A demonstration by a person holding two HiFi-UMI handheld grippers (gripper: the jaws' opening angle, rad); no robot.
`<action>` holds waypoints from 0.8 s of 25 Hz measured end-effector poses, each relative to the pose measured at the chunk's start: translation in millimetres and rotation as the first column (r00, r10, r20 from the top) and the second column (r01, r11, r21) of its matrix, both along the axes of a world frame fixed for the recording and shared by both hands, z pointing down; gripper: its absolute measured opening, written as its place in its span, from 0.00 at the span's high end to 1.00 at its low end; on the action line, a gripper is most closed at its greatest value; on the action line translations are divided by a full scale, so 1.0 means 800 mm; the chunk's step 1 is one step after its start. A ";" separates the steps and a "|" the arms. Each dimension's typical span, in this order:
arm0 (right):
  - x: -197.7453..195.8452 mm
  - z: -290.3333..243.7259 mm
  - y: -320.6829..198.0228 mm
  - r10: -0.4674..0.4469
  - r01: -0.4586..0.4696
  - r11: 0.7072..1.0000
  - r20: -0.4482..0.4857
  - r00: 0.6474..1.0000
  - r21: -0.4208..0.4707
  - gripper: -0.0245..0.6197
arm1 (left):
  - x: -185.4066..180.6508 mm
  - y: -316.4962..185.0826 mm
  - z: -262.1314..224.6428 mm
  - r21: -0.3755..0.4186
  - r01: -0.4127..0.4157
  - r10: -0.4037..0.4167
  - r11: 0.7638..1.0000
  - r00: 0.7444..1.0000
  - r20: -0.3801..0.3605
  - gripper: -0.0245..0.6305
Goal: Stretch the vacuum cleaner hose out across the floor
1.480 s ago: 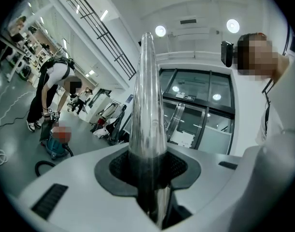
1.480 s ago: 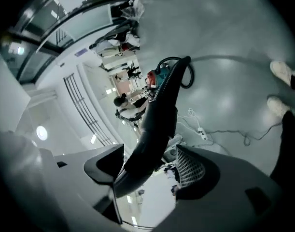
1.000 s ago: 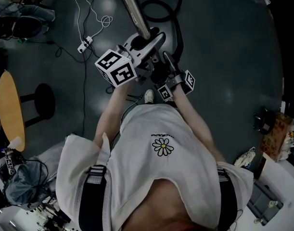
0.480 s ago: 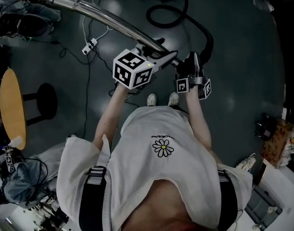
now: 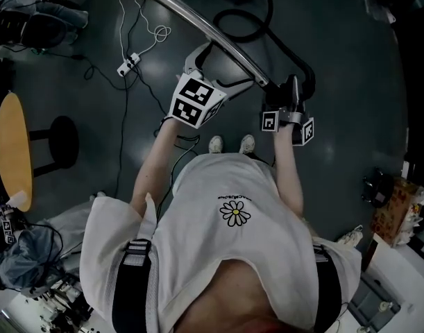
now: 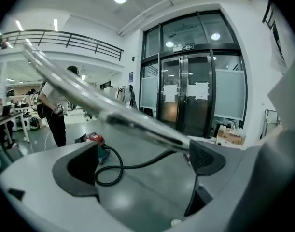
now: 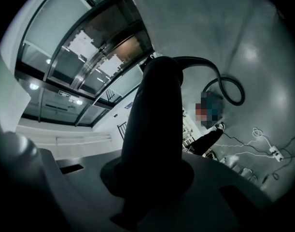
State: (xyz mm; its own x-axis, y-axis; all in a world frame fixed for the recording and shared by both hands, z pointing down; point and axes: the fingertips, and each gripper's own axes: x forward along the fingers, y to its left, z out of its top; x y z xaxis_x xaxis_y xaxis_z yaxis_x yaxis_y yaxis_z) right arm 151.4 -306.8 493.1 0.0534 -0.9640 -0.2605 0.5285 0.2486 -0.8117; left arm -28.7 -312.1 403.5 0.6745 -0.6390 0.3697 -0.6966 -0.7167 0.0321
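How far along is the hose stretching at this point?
Done: the right gripper is shut on the thick end of the hose. In hand: the left gripper has just been opening its jaws, which stand wide, with the metal wand crossing in front of them, not gripped. Left: the hose lies looped on the floor, not yet drawn out straight.

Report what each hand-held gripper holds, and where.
Right hand-held gripper: shut on black vacuum hose at its wand end. Left hand-held gripper: nothing; its jaws have just been opening, metal wand across their tips, ungripped.
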 end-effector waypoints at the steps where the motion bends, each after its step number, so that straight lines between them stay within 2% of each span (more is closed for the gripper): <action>1: 0.013 -0.006 -0.001 0.013 -0.013 1.000 -0.015 1.000 0.013 0.89 | -0.014 0.003 0.007 -0.008 0.016 -0.016 1.000 1.000 0.013 0.10; 3: 0.038 -0.028 -0.004 0.025 -0.022 0.999 -0.050 0.998 0.049 0.89 | -0.048 0.009 0.020 -0.026 0.064 -0.063 0.998 0.997 0.037 0.10; 5: 0.062 -0.060 -0.009 0.016 -0.004 0.996 -0.123 0.992 0.092 0.89 | -0.083 0.016 0.025 -0.035 0.120 -0.118 0.992 0.992 0.038 0.10; 7: 0.079 -0.096 -0.017 -0.010 0.043 0.991 -0.248 0.969 0.127 0.89 | -0.114 0.019 0.017 -0.028 0.177 -0.177 0.984 0.984 0.009 0.10; 8: 0.083 -0.113 -0.022 -0.028 0.077 0.988 -0.331 0.943 0.136 0.89 | -0.128 0.019 0.010 -0.017 0.202 -0.202 0.979 0.979 -0.008 0.10; 9: 0.084 -0.130 -0.027 -0.049 0.118 0.984 -0.428 0.903 0.136 0.89 | -0.142 0.020 0.001 -0.003 0.224 -0.224 0.975 0.974 -0.024 0.10; 10: 0.081 -0.147 -0.032 -0.073 0.168 0.978 -0.539 0.839 0.128 0.89 | -0.156 0.022 -0.008 0.011 0.242 -0.241 0.970 0.970 -0.039 0.10; 11: 0.071 -0.165 -0.037 -0.099 0.227 0.968 -0.662 0.742 0.109 0.89 | -0.170 0.024 -0.017 0.025 0.257 -0.255 0.966 0.965 -0.054 0.10; 12: 0.054 -0.183 -0.041 -0.123 0.296 0.952 -0.788 0.603 0.078 0.89 | -0.183 0.027 -0.026 0.035 0.269 -0.266 0.963 0.962 -0.069 0.10; 13: 0.028 -0.200 -0.043 -0.134 0.375 0.927 -0.902 0.411 0.034 0.89 | -0.195 0.030 -0.034 0.046 0.276 -0.271 0.960 0.959 -0.081 0.10; 14: -0.008 -0.211 -0.041 -0.121 0.461 0.887 -0.979 0.165 -0.032 0.89 | -0.204 0.031 -0.043 0.061 0.276 -0.270 0.959 0.959 -0.085 0.10; 15: -0.048 -0.211 -0.033 -0.073 0.545 0.828 -0.989 -0.128 -0.131 0.89 | -0.208 0.033 -0.053 0.087 0.267 -0.260 0.960 0.962 -0.081 0.10; 16: -0.088 -0.197 -0.015 0.021 0.606 0.749 -0.904 -0.428 -0.269 0.89 | -0.205 0.036 -0.063 0.121 0.249 -0.241 0.961 0.968 -0.074 0.10; 17: -0.120 -0.173 0.010 0.154 0.619 0.656 -0.726 -0.670 -0.432 0.88 | -0.197 0.040 -0.076 0.160 0.220 -0.211 0.962 0.975 -0.073 0.10; 18: -0.136 -0.144 0.037 0.298 0.571 0.572 -0.499 -0.814 -0.589 0.88 | -0.184 0.047 -0.089 0.195 0.183 -0.170 0.964 0.982 -0.083 0.10; 19: -0.132 -0.117 0.059 0.417 0.472 0.525 -0.270 -0.868 -0.708 0.88 | -0.167 0.056 -0.101 0.219 0.137 -0.117 0.966 0.988 -0.103 0.10; 20: -0.113 -0.098 0.069 0.492 0.360 0.527 -0.069 -0.868 -0.770 0.88 | -0.147 0.068 -0.110 0.233 0.084 -0.057 0.969 0.991 -0.123 0.10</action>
State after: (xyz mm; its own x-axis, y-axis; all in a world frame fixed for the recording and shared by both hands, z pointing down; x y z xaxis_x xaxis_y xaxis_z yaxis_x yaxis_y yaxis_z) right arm 60.9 -251.3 414.4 -0.3040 -0.3011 0.9038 -0.0912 0.9536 0.2870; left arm -146.5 -258.0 315.8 0.6534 -0.7465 0.1255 -0.7473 -0.6626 -0.0503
